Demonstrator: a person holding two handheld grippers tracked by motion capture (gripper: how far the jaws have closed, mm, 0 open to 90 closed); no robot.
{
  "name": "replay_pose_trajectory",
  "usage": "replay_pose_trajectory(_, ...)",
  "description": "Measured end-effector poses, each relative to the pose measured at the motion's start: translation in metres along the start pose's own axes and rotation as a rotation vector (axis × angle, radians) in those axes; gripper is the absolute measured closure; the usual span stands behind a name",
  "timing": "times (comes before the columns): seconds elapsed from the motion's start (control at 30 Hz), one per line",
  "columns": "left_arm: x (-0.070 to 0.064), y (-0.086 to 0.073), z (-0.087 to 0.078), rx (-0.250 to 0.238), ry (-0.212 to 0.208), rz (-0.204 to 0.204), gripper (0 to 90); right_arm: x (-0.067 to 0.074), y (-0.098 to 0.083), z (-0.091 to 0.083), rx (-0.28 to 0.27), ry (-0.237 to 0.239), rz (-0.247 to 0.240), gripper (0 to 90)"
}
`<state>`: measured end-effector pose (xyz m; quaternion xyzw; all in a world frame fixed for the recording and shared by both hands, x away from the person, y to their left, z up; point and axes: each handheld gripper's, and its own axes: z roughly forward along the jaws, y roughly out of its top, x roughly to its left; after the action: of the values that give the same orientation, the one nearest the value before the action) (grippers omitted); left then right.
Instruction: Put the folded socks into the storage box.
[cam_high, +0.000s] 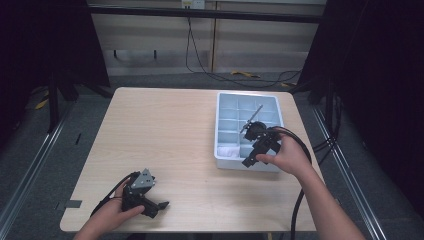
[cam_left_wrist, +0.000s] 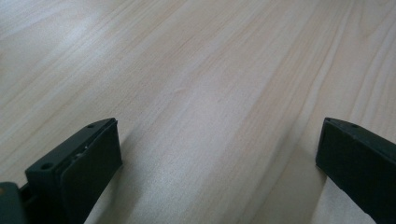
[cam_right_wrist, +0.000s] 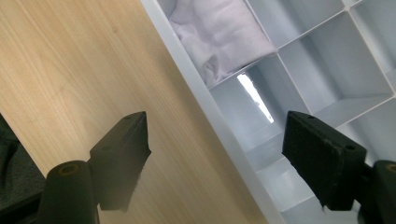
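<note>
Nearest the camera, at the table's (cam_high: 165, 130) front left corner, the left gripper (cam_high: 161, 206) is rested on bare wood, its jaws spread wide with nothing between them. Further right, the right gripper (cam_high: 248, 161) is held over the near left rim of the white divided tray (cam_high: 248, 165), jaws wide and empty. A folded white cloth (cam_right_wrist: 224, 35) is seen tucked in the tray's near left corner compartment. It is judged light, soft and limp, unlikely to slip; it is best pinched at a raised fold along its top.
</note>
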<state>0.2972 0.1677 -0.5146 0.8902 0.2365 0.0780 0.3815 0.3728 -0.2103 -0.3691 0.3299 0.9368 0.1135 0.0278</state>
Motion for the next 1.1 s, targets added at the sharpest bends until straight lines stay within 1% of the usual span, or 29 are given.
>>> replay_pose_trajectory(0.07,0.000,0.000,0.000,0.000,0.000,0.000,0.0,0.001,-0.002,-0.001,0.004,-0.005,0.001,22.2)
replay_pose_trajectory(0.17,0.000,0.000,0.000,0.000,0.000,0.000,0.0,0.000,-0.006,-0.001,-0.006,-0.002,-0.001,22.0)
replay_pose_trajectory(0.23,0.000,0.000,0.000,0.000,0.000,0.000,0.0,0.001,-0.009,-0.001,-0.008,-0.005,0.007,21.5)
replay_pose_trajectory(0.37,0.000,0.000,0.000,0.001,0.000,0.000,0.0,0.001,-0.013,-0.001,-0.013,-0.003,0.001,21.4)
replay_pose_trajectory(0.4,0.000,0.000,0.000,0.001,0.001,0.000,0.0,0.001,-0.015,-0.001,-0.016,0.000,0.005,21.2)
replay_pose_trajectory(0.43,-0.001,0.000,0.000,-0.007,0.002,-0.010,0.0,0.001,-0.018,0.000,-0.020,0.003,0.008,21.0)
replay_pose_trajectory(0.57,-0.001,0.000,0.000,-0.005,0.002,-0.011,0.0,0.002,-0.022,0.000,-0.022,-0.002,0.014,20.8)
replay_pose_trajectory(0.6,-0.001,0.000,0.000,-0.005,0.002,-0.011,0.0,0.003,-0.023,0.000,-0.022,0.000,0.023,20.5)
replay_pose_trajectory(0.63,-0.001,0.000,0.000,-0.005,0.002,-0.011,0.0,0.003,-0.025,0.001,-0.027,-0.002,0.014,20.5)
replay_pose_trajectory(0.73,-0.001,0.000,0.000,-0.005,0.002,-0.011,0.0,0.003,-0.029,0.001,-0.032,0.004,0.019,20.3)
replay_pose_trajectory(0.87,-0.001,0.000,0.000,-0.005,0.002,-0.011,0.0,0.003,-0.036,0.003,-0.025,0.010,0.022,20.2)
replay_pose_trajectory(0.9,-0.001,0.000,0.000,-0.005,0.002,-0.011,0.0,0.003,-0.040,0.002,-0.022,0.002,0.020,20.2)
replay_pose_trajectory(0.97,-0.001,0.000,0.000,-0.005,0.002,-0.011,0.0,0.003,-0.041,0.001,-0.024,0.005,0.026,20.2)
replay_pose_trajectory(1.0,-0.001,0.000,0.000,-0.005,0.002,-0.011,0.0,0.002,-0.042,0.001,-0.027,-0.002,0.018,20.3)
replay_pose_trajectory(1.03,-0.001,0.000,0.000,-0.005,0.002,-0.011,0.0,0.003,-0.044,0.000,-0.021,0.005,0.028,20.4)
replay_pose_trajectory(1.07,-0.001,0.000,0.000,-0.005,0.002,-0.011,0.0,0.002,-0.045,0.000,-0.018,0.002,0.020,20.4)
replay_pose_trajectory(1.1,-0.001,0.000,0.000,-0.005,0.002,-0.011,0.0,0.003,-0.046,0.000,-0.015,0.001,0.029,20.4)
